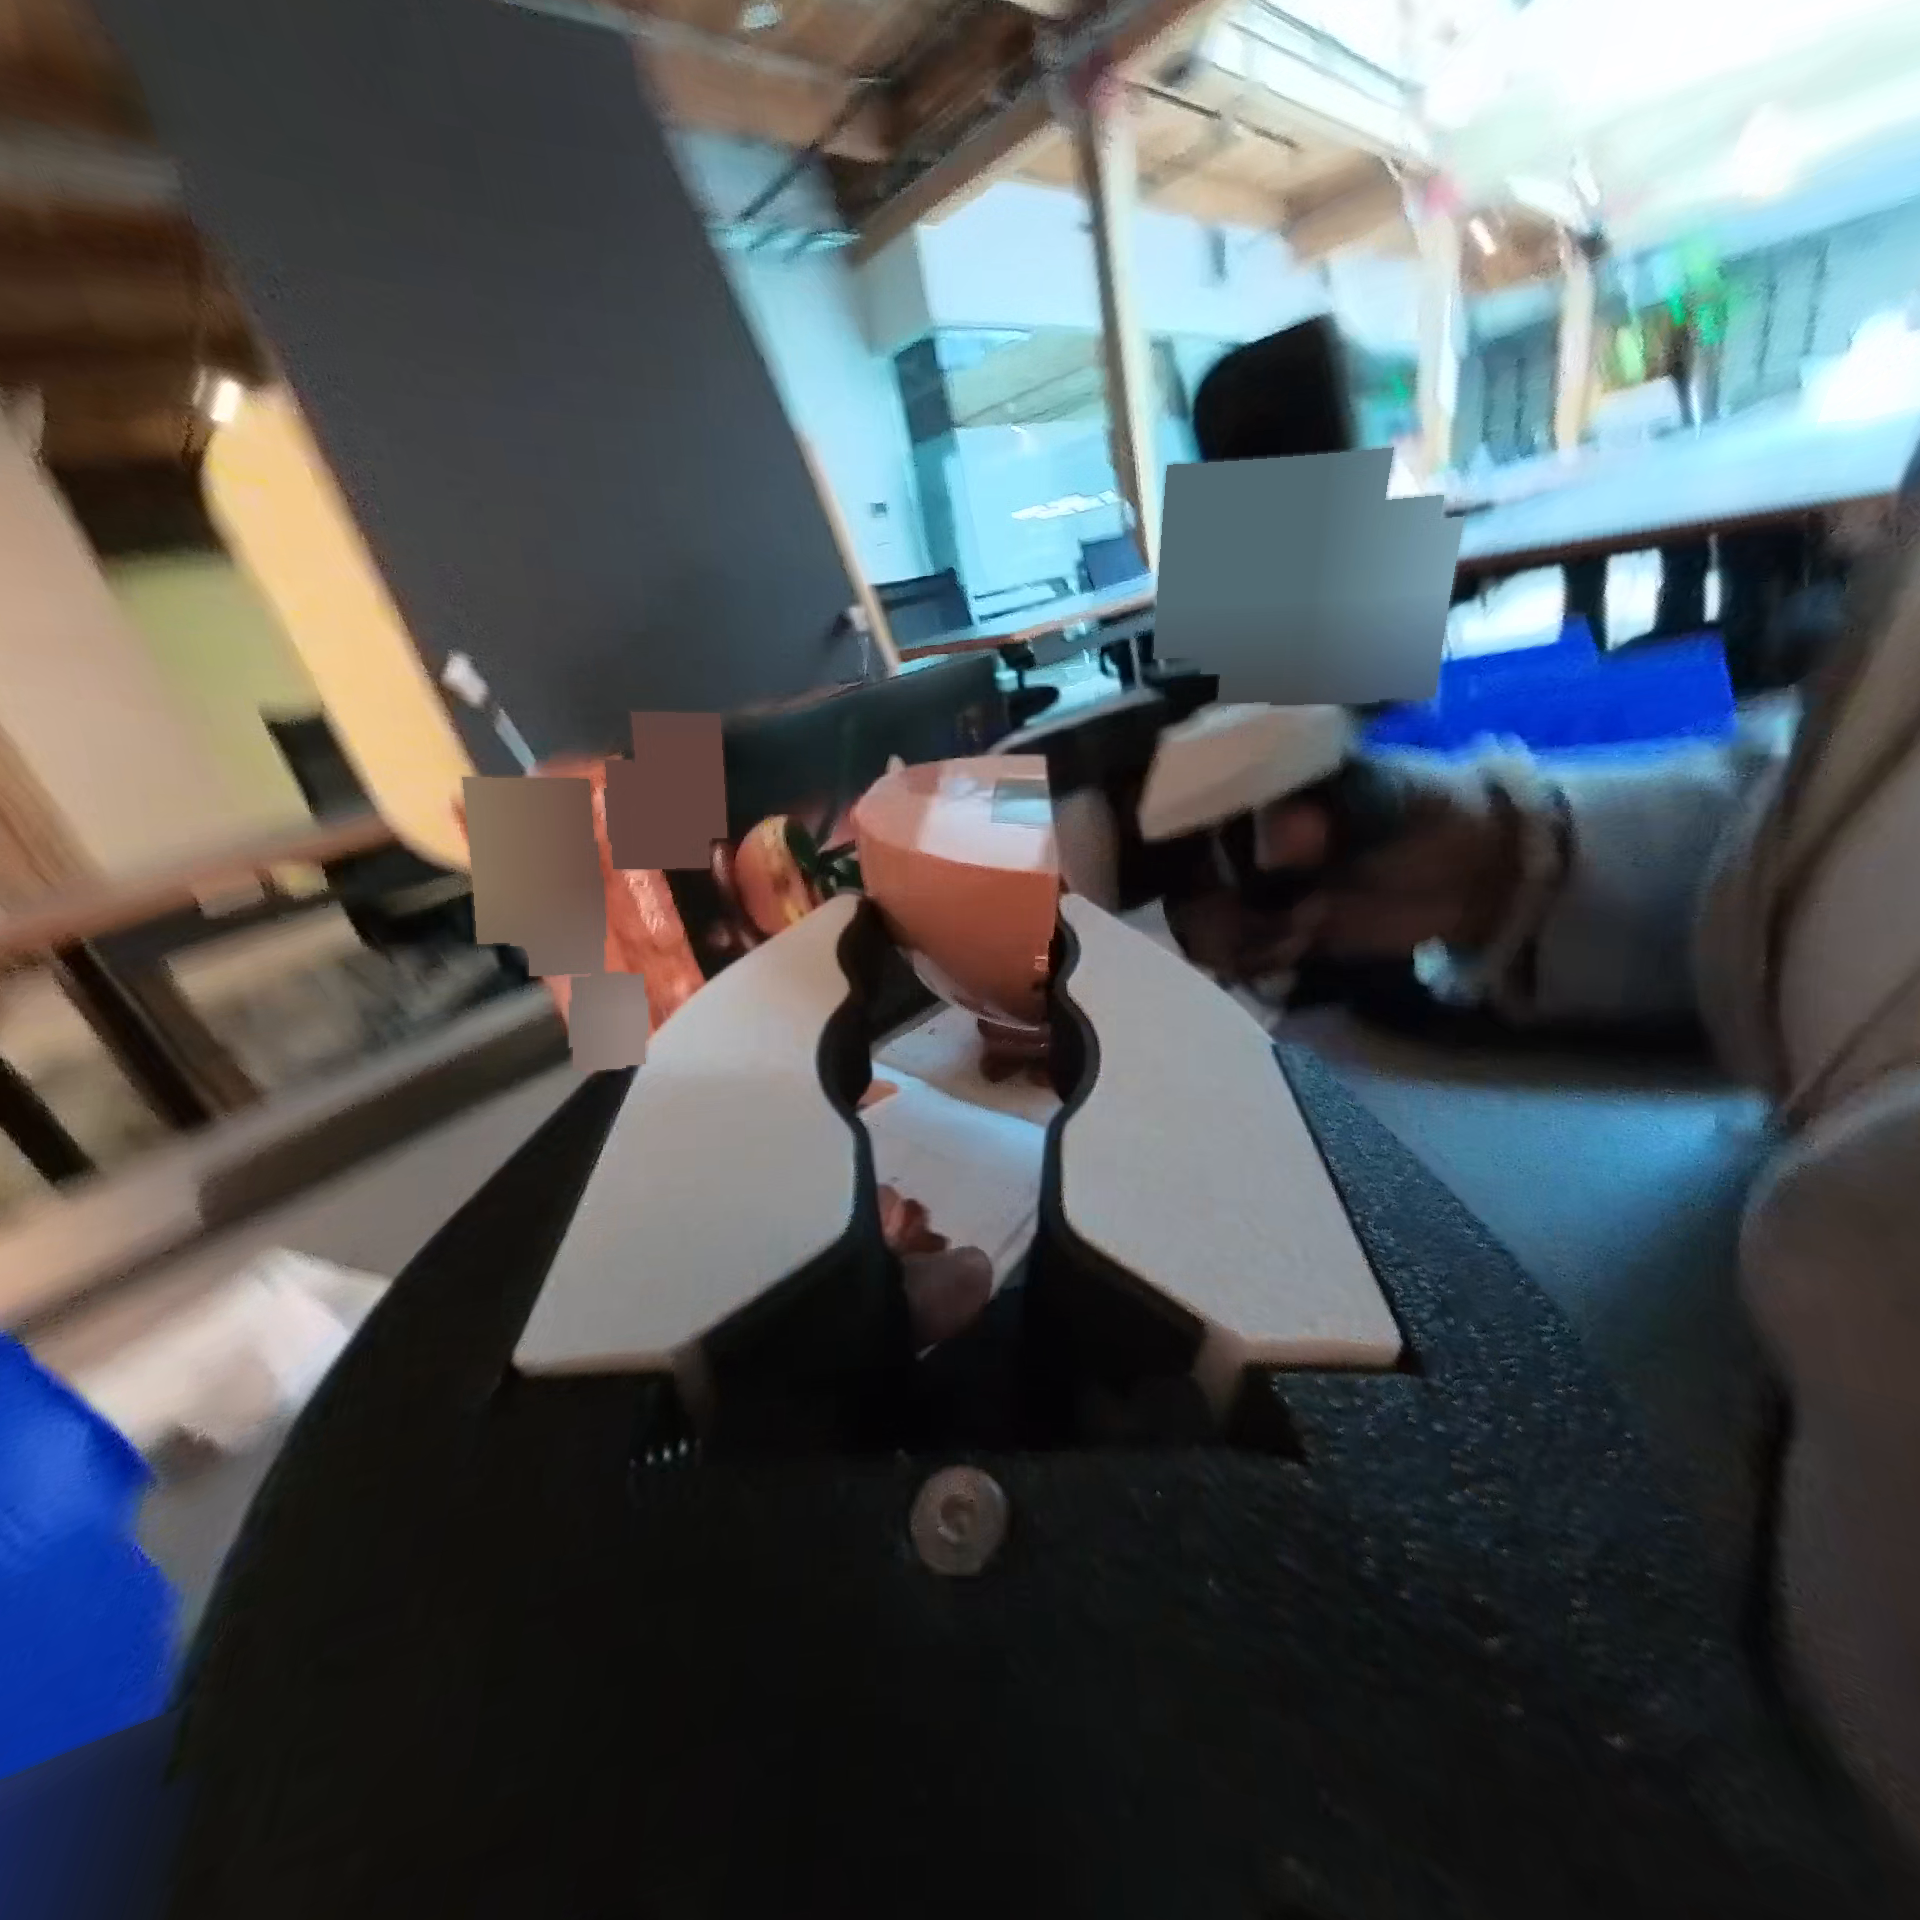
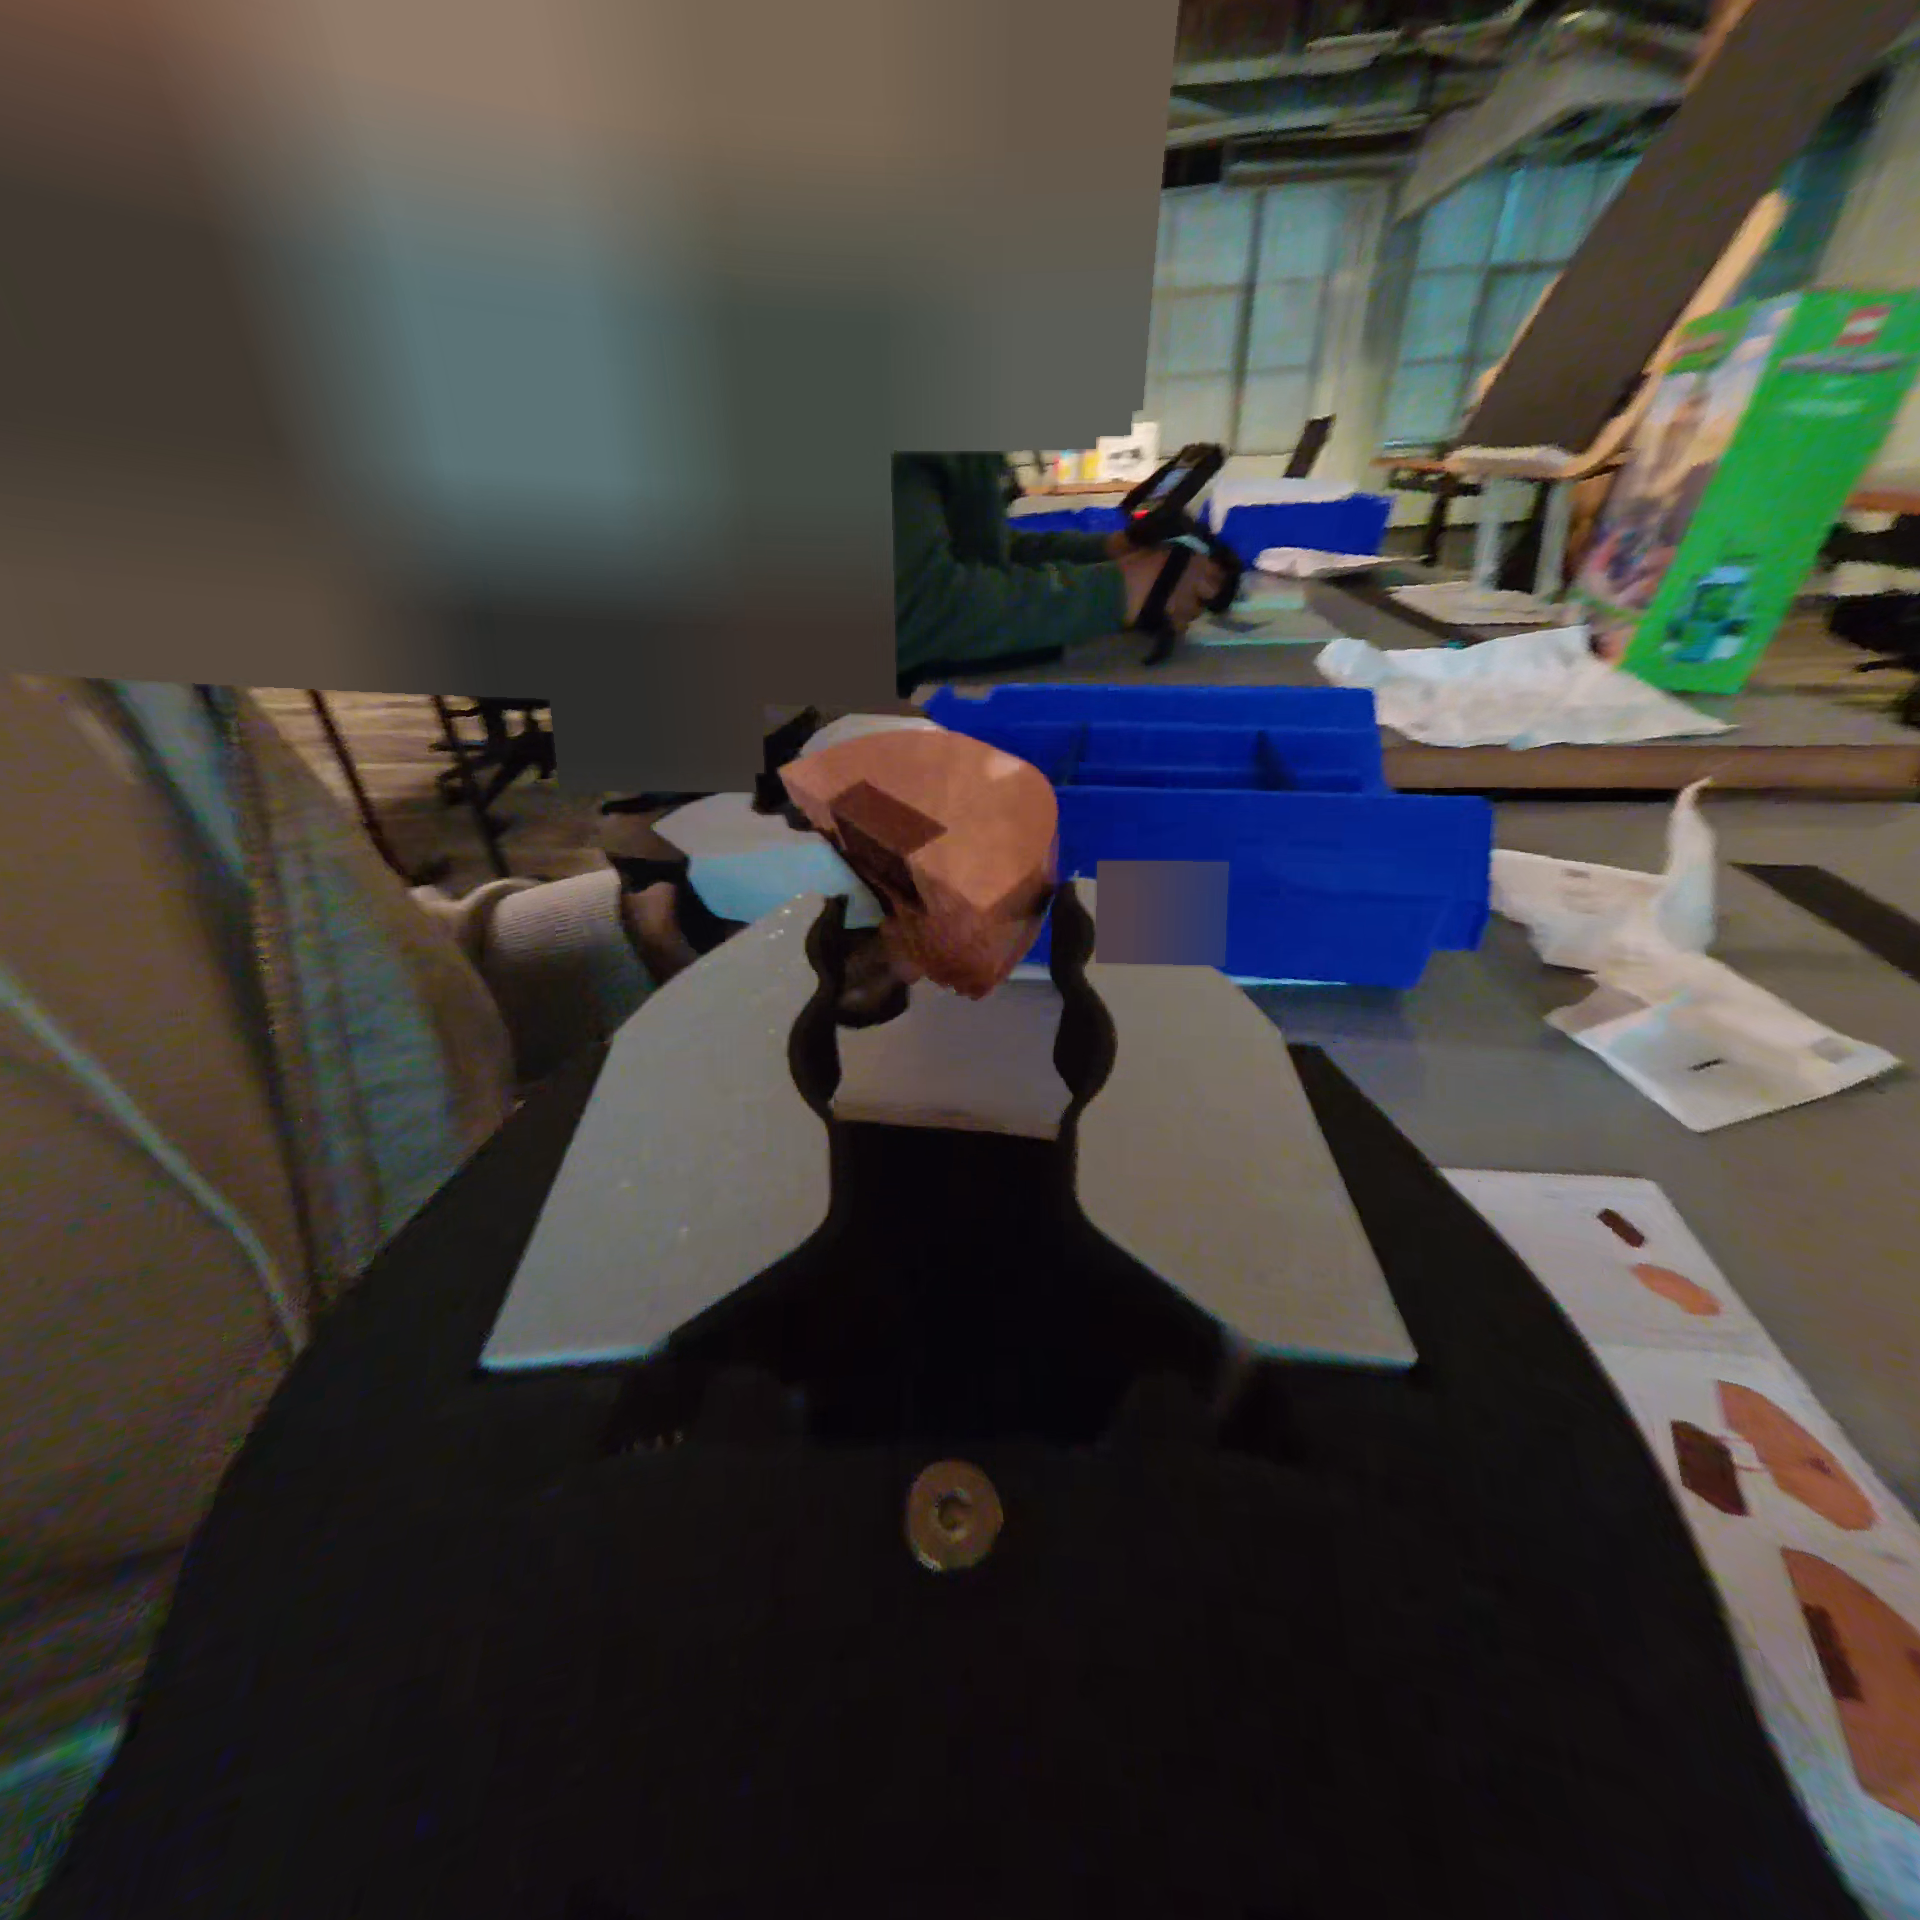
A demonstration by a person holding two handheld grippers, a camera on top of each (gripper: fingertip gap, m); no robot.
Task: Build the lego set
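My left gripper [image 1: 956, 935] is shut on a rounded terracotta building piece [image 1: 961, 883], with both pads against its lower sides. A small dark brown part [image 1: 1013, 1044] hangs under it. In the right wrist view the same piece [image 2: 956, 831] shows a dark brown insert [image 2: 883, 821] and stands between the fingertips of my right gripper [image 2: 940, 925]. Those pads stand a little off the piece, so that gripper is open. The left gripper's white finger [image 2: 748, 873] reaches the piece from the left. The right gripper [image 1: 1143, 821] shows blurred beside the piece in the left wrist view.
A blue divided bin [image 2: 1278, 883] stands just behind the piece. An instruction sheet [image 2: 1766, 1455] lies at the right, with white plastic bags [image 2: 1621, 904] and a green box [image 2: 1766, 488] farther off. A person's sleeve [image 2: 997, 582] shows at the back. My holder's body fills the left side.
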